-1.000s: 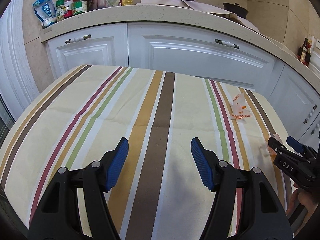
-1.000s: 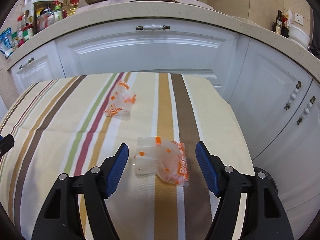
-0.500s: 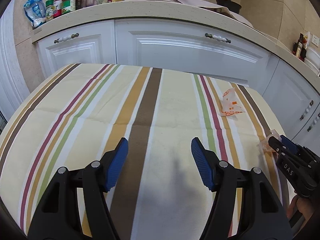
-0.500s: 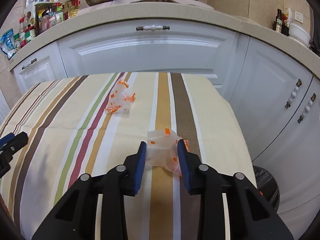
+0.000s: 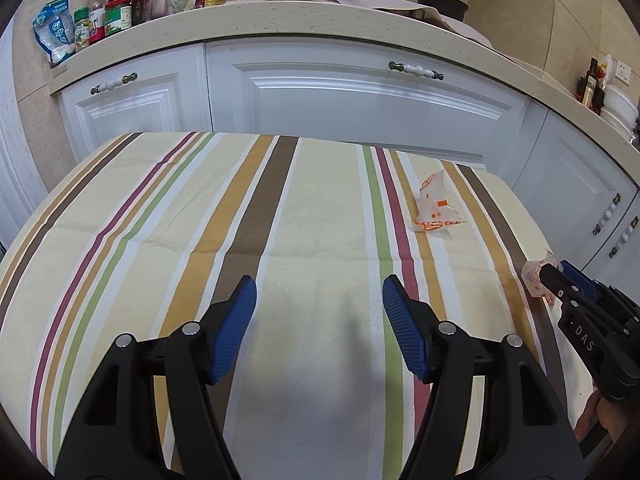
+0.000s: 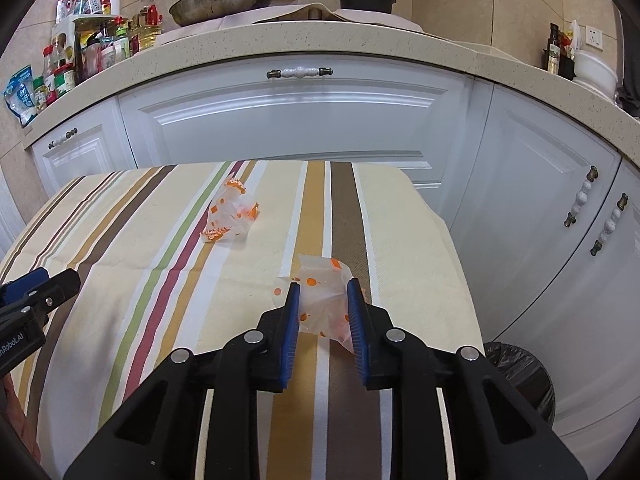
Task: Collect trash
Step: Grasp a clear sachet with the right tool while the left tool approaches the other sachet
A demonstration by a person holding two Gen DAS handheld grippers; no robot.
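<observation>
- Right gripper (image 6: 322, 312), jaws just closing, pinches the near wrapper (image 6: 320, 300) on the striped table's (image 6: 120, 280) right side.
- Bin (image 6: 520, 368) waits lower right, beyond the table edge.
- Left gripper (image 5: 318, 312) hangs open, empty; far wrapper (image 5: 434, 210) lies ahead to its right.

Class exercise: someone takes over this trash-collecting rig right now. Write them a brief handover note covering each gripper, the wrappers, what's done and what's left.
Right gripper: jaws have just been closing, now pinching the near wrapper, still low over the striped tablecloth.
Left gripper: open, empty, over bare cloth.
Second wrapper: lies loose farther up the cloth.
Black-lined bin: on the floor right of the table.
Done: first wrapper gripped.
Left: bin it, then probably fetch the second.
</observation>
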